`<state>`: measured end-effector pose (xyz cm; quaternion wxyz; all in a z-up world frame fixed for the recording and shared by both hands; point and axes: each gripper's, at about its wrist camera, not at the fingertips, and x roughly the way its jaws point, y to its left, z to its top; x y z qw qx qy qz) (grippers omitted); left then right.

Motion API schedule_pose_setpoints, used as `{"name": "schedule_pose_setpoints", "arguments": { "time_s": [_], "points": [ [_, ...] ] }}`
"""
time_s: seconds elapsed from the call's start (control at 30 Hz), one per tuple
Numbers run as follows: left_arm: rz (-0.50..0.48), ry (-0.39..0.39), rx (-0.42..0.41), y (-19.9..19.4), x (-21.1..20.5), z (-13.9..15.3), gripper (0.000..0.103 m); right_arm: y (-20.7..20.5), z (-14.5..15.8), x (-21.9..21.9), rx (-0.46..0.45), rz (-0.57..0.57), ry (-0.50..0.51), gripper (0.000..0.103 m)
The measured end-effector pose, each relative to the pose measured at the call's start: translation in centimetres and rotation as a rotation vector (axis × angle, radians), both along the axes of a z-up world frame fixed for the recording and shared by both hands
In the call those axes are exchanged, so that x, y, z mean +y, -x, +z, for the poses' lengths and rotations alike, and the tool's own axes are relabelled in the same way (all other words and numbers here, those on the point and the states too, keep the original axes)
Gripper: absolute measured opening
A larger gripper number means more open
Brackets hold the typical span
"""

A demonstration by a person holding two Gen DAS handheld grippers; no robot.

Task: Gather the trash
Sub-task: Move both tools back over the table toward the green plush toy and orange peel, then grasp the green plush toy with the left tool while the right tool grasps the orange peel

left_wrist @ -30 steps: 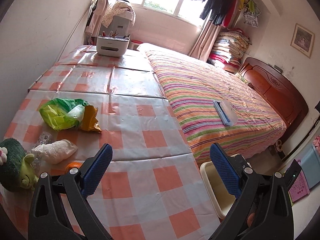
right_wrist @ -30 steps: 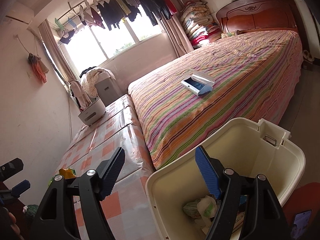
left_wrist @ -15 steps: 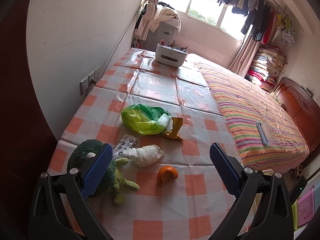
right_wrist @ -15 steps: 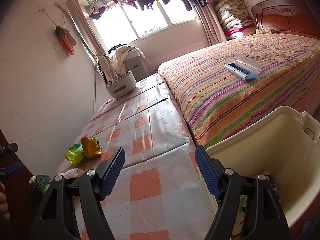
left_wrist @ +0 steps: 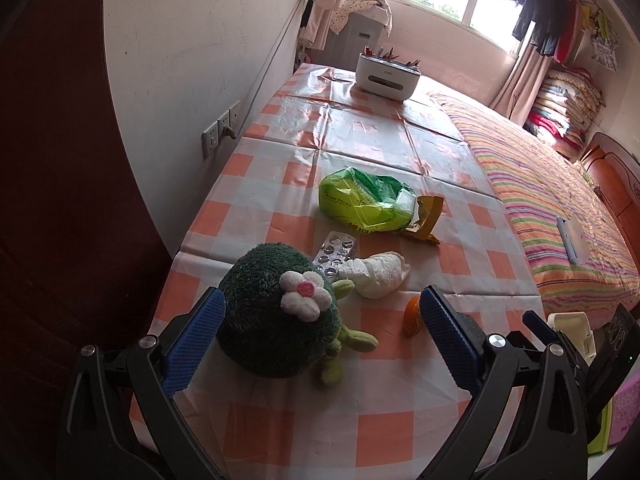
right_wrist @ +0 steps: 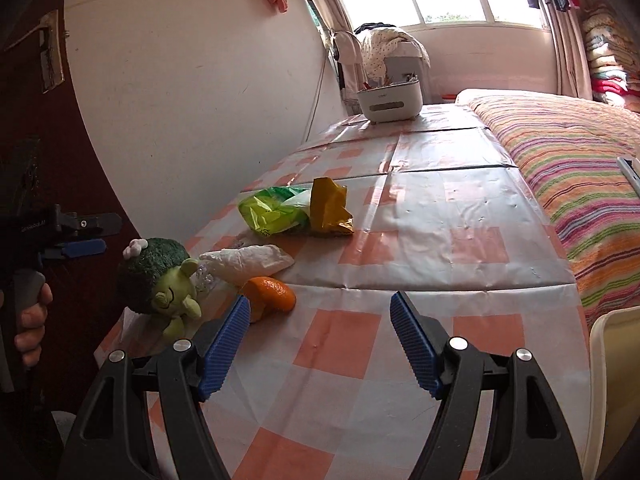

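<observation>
Trash lies on the checked tablecloth (left_wrist: 384,432): a green plastic bag (left_wrist: 360,204) (right_wrist: 272,212), a yellow wrapper (left_wrist: 426,220) (right_wrist: 328,208), a crumpled white tissue (left_wrist: 378,274) (right_wrist: 252,260), an empty pill blister (left_wrist: 334,252) and an orange peel (left_wrist: 412,314) (right_wrist: 272,296). My left gripper (left_wrist: 322,340) is open and empty, its jaws either side of a green plush toy (left_wrist: 276,312) (right_wrist: 160,280). My right gripper (right_wrist: 320,340) is open and empty, just short of the orange peel. The cream trash bin (right_wrist: 616,392) (left_wrist: 572,328) stands at the table's right edge.
A white organiser box (left_wrist: 388,76) (right_wrist: 390,100) stands at the table's far end. A striped bed (left_wrist: 560,208) (right_wrist: 580,168) runs along the right. The wall (left_wrist: 192,60) with sockets (left_wrist: 220,132) borders the left. A dark door is at near left.
Both grippers have swung left from the bin and bed toward the trash on the table. The plush toy now sits between the left jaws. Both stay open.
</observation>
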<state>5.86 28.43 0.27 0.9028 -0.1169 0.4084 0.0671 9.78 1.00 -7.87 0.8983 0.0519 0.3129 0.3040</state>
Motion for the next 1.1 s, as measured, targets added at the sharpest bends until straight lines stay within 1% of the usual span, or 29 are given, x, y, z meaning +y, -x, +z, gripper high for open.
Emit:
{"name": "schedule_pose_setpoints", "arguments": {
  "time_s": [0.1,0.2,0.27,0.37,0.43,0.6,0.7,0.77,0.8,0.83,0.93,1.0,1.03,1.1],
  "points": [
    [-0.01,0.004,0.031,-0.3,0.4,-1.0,0.096,-0.3,-0.1,3.2,-0.015,0.096,0.075,0.071],
    [-0.018,0.005,0.06,-0.8,0.7,-2.0,0.096,-1.1,-0.8,5.6,0.018,0.169,0.118,0.071],
    [-0.025,0.028,0.073,-1.1,0.9,-2.6,0.096,-1.8,-1.4,7.0,0.043,0.202,0.148,0.071],
    [-0.027,0.032,0.09,-1.5,0.9,-3.4,0.096,-2.7,-1.7,8.3,0.055,0.235,0.173,0.071],
    [-0.022,0.011,0.088,-1.7,0.7,-3.5,0.096,-3.2,-2.0,9.3,0.068,0.25,0.207,0.071],
    [-0.021,-0.016,0.08,-2.0,0.5,-3.7,0.096,-4.3,-2.4,10.7,0.084,0.271,0.249,0.071],
    [-0.022,-0.051,0.079,-2.2,0.4,-4.0,0.096,-4.7,-2.9,11.2,0.099,0.275,0.275,0.07],
    [-0.014,-0.076,0.08,-2.4,0.4,-4.2,0.096,-4.7,-3.0,11.2,0.102,0.277,0.276,0.065],
    [-0.008,-0.084,0.08,-2.4,0.4,-4.4,0.096,-4.7,-3.1,11.1,0.103,0.272,0.276,0.058],
    [-0.001,-0.095,0.084,-2.6,0.5,-4.5,0.096,-4.8,-3.0,11.1,0.101,0.264,0.283,0.05],
    [0.013,-0.123,0.092,-2.8,0.7,-5.0,0.096,-5.0,-2.9,10.6,0.121,0.271,0.259,0.035],
    [0.034,-0.126,0.091,-3.0,1.1,-5.3,0.095,-5.0,-2.9,10.2,0.128,0.27,0.241,0.031],
    [0.043,-0.129,0.087,-3.0,1.4,-5.4,0.09,-5.0,-2.8,10.1,0.128,0.268,0.236,0.029],
    [0.065,-0.163,0.079,-3.0,1.7,-5.5,0.076,-4.8,-2.6,9.7,0.129,0.258,0.216,0.027]
  ]
}}
